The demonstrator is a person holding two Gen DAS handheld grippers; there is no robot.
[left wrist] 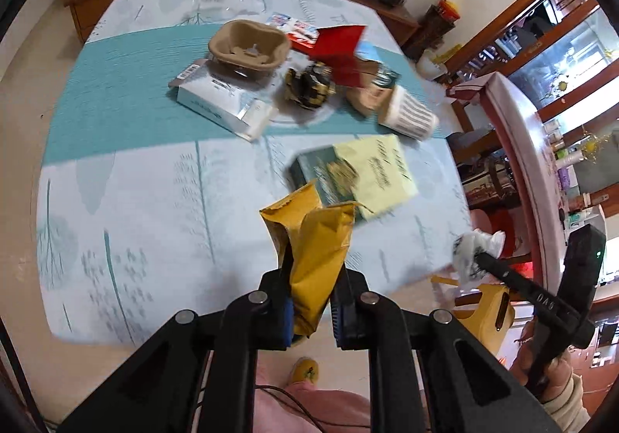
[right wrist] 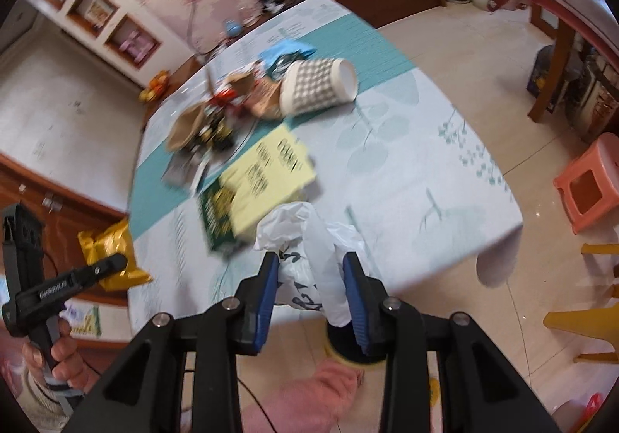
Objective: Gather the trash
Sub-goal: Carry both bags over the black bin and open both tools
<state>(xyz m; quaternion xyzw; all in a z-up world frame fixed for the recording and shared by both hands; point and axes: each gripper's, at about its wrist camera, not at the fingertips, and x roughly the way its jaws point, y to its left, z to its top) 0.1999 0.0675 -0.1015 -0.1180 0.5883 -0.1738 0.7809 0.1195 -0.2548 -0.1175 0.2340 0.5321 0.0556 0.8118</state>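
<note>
Tool states first: the left tool (left wrist: 311, 311) is clenched on a yellow-gold foil snack packet (left wrist: 313, 239), which is held above the near part of the tabletop (left wrist: 154, 181); the right tool (right wrist: 311, 292) is clamped on a crumpled white plastic bag with dark print (right wrist: 309, 263), held over the near tabletop edge. Both items are lifted clear of the cloth, so two pieces of trash are counted as picked up but not yet dropped anywhere. A yellow bin-like container (left wrist: 487, 311) is seen low beside the tabletop in the left wrist view; it cannot be confirmed as the trash bin.

Most of the task is judged as left. Still lying on the tabletop: a green box with a pale yellow leaflet (left wrist: 356, 178), a tipped paper cup with a checked pattern (right wrist: 319, 85), a moulded pulp tray (left wrist: 249, 46), a white carton (left wrist: 220, 104), a red paper piece (left wrist: 340, 46), a dark crumpled wrapper (left wrist: 309, 85), and small packets behind them. Frames are motion-blurred, so finer items are left unnamed.
</note>
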